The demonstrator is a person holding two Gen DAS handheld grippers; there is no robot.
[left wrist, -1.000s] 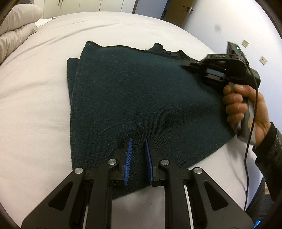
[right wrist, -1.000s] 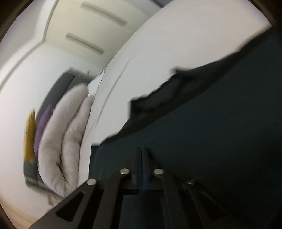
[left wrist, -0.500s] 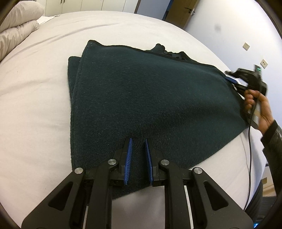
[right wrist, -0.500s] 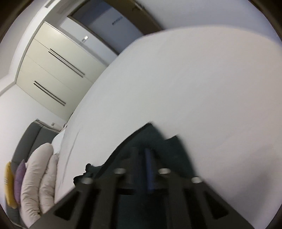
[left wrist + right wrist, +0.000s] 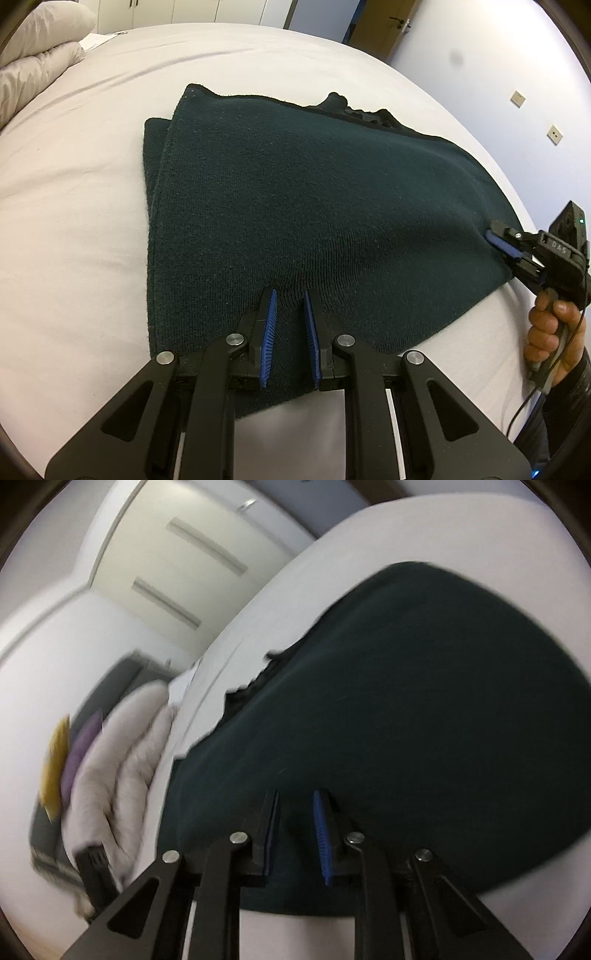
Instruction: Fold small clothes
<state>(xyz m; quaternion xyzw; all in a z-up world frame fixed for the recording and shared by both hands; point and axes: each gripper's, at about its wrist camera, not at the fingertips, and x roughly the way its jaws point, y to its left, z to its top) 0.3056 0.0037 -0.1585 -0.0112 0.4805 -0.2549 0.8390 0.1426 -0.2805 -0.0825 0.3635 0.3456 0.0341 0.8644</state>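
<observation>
Change since the earlier frames: the right tool (image 5: pixel 504 247), a second ago shut and lying on the far right part of the garment, half a second ago out at its right edge, now sits at the garment's near right corner with its jaws parted. Right tool (image 5: pixel 295 827): released, blue pads apart, dark cloth lying beneath and between them; whether a layer is already between the pads cannot be told, the view being blurred. Held by the person's right hand (image 5: pixel 554 343), cable trailing below. Left tool (image 5: pixel 288 321): position unchanged, jaws parted, tips resting on or just over the near edge of the garment, grasping nothing visible. Item: dark green knitted garment (image 5: pixel 295 206), folded once, lying flat on the white bed (image 5: pixel 74 206); upper layer offset from the lower along the left side, bunched trim at the far edge. Surroundings: pale folded duvet (image 5: pixel 37 48) at far left, wardrobe doors (image 5: pixel 177 565) beyond. Assessment: both tools stand along the near edge, released, so the next fold appears about to start; a simultaneous pinch of both near corners seems called for.
</observation>
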